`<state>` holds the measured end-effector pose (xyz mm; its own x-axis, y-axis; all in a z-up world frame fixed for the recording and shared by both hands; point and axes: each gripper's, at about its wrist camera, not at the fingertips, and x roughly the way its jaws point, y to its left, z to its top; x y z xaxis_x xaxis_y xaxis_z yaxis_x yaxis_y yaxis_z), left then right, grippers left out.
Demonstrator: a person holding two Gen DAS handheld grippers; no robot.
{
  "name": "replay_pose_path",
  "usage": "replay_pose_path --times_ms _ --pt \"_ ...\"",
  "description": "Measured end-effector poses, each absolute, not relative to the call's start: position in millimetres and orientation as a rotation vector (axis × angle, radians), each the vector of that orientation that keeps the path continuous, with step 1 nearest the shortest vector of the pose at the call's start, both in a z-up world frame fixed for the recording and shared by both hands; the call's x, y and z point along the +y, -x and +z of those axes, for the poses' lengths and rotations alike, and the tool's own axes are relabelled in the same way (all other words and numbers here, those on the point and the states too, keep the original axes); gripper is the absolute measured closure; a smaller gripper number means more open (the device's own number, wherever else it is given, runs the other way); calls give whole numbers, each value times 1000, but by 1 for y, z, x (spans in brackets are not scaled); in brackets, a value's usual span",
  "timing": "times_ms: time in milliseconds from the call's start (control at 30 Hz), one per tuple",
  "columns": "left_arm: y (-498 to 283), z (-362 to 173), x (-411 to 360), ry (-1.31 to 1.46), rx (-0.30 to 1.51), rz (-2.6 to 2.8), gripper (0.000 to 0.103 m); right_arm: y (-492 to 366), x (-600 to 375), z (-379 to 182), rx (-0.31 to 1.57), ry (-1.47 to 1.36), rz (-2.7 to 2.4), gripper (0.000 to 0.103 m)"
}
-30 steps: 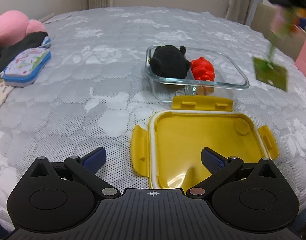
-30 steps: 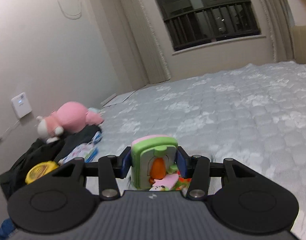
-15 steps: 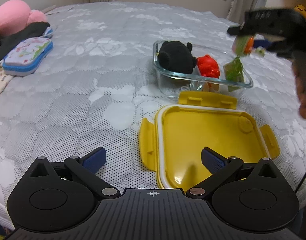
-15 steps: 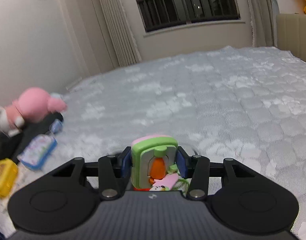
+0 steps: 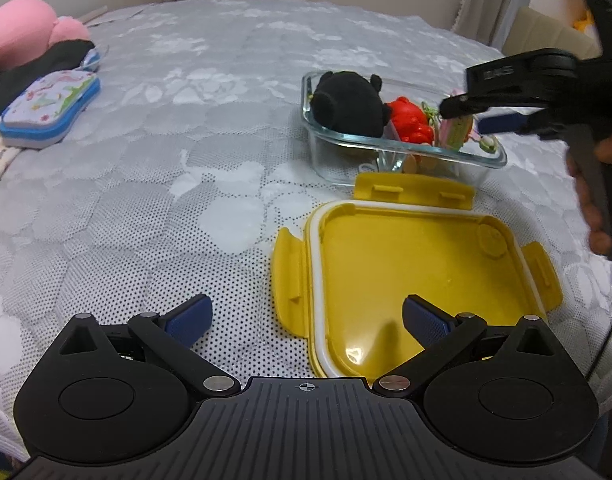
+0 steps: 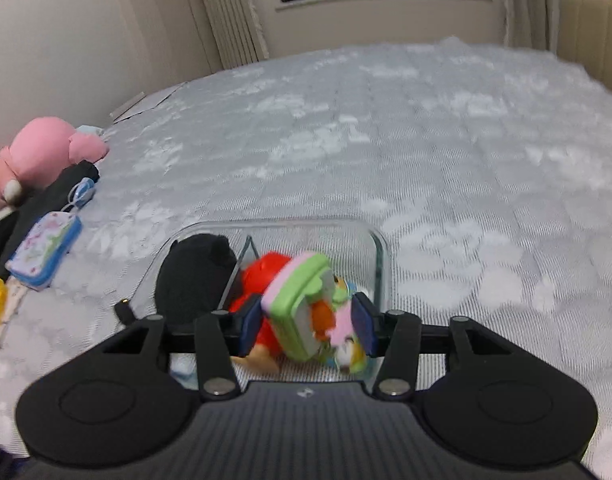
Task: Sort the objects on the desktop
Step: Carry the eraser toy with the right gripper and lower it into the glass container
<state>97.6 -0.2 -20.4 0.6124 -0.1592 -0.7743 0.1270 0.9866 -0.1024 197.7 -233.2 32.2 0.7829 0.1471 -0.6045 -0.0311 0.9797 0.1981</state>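
we see the green and pink toy [image 6: 302, 304] tilted between the blue fingers [image 6: 363, 326] of the right gripper [image 6: 307, 326], inside the right-hand compartment of the glass container [image 6: 379, 256]. whether those fingers press the toy or have just let it go, we cannot tell; they stand narrow, close on either side of it. in the left wrist view the same toy [image 5: 457, 134] shows low in the glass container [image 5: 317, 148], under the right gripper [image 5: 471, 114], which a hand [image 5: 593, 200] carries at the right edge.

a red figure [image 6: 266, 272] lies just beside the toy, and a black plush [image 6: 194, 276] fills the compartment across the glass divider. the yellow lid [image 5: 409, 276] rests upside down on the worktop [image 5: 166, 160] just in front of the container, its clips spread outward.

the left gripper [image 5: 306, 318] hovers low over the lid's near edge with its fingers [image 5: 188, 318] wide apart and nothing between them.

farther left on the patterned cloth sit a blue-edged flowered case [image 5: 48, 110], a pink plush [image 5: 26, 36] and a dark garment [image 5: 46, 62], well apart from the container.
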Motion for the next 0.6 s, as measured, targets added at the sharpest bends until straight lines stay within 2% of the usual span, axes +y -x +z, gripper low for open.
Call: replay_pose_path --times_ms 133,333,400,533,600 --pt "-98 -21 -3 44 900 -175 0 -188 -237 43 680 -194 94 50" --pt "-95 -20 -12 15 897 -197 0 -190 -225 44 679 -132 140 65" --pt "-94 -20 -12 12 896 -192 0 -195 -216 37 693 -100 150 67" --pt "-93 -18 -8 17 890 -178 0 -212 -208 25 786 -64 148 67" --pt "-93 -18 -9 5 883 -167 0 -213 -209 29 771 -73 147 67"
